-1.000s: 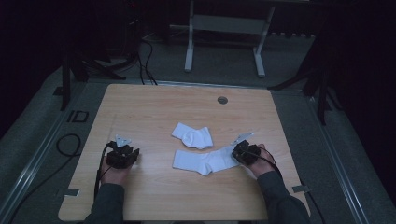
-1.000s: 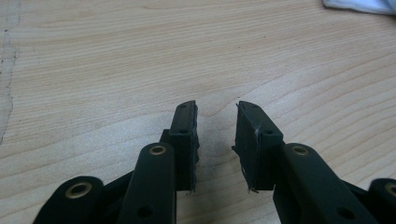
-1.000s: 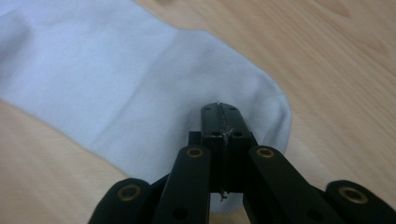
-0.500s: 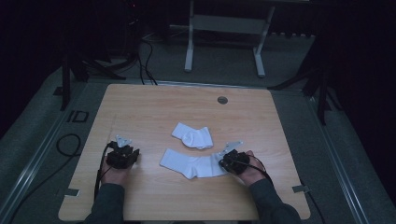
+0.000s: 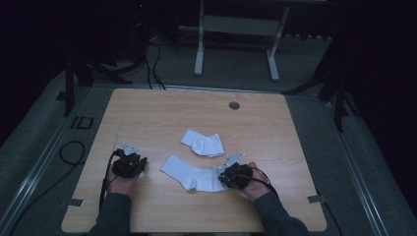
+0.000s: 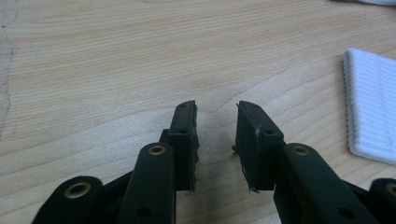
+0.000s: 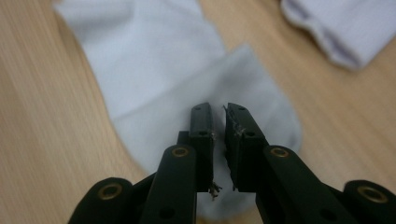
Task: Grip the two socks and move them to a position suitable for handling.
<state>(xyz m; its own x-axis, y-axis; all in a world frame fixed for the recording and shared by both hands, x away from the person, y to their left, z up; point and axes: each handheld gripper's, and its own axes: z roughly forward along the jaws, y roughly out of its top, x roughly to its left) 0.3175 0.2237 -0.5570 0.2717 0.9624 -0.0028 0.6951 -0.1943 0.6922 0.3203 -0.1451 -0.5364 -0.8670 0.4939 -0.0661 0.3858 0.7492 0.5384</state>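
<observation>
The flat sock [image 5: 191, 173] lies on the table [image 5: 162, 110], its toe end under the right gripper [image 5: 227, 173], whose jaws have just been opening, a narrow gap between them with nothing clamped. Beyond the sock, near it, lies a folded sock [image 5: 202, 144]. Left of the sock, apart, the left gripper [image 5: 132, 160] rests, jaws parted over bare wood. Nothing lies between the grippers and the sock.

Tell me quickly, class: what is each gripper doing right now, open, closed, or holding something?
Left gripper: open, nothing between its jaws, bare table beneath.
Right gripper: jaws have just been opening to a narrow gap, above the flat white sock, not gripping it.
</observation>
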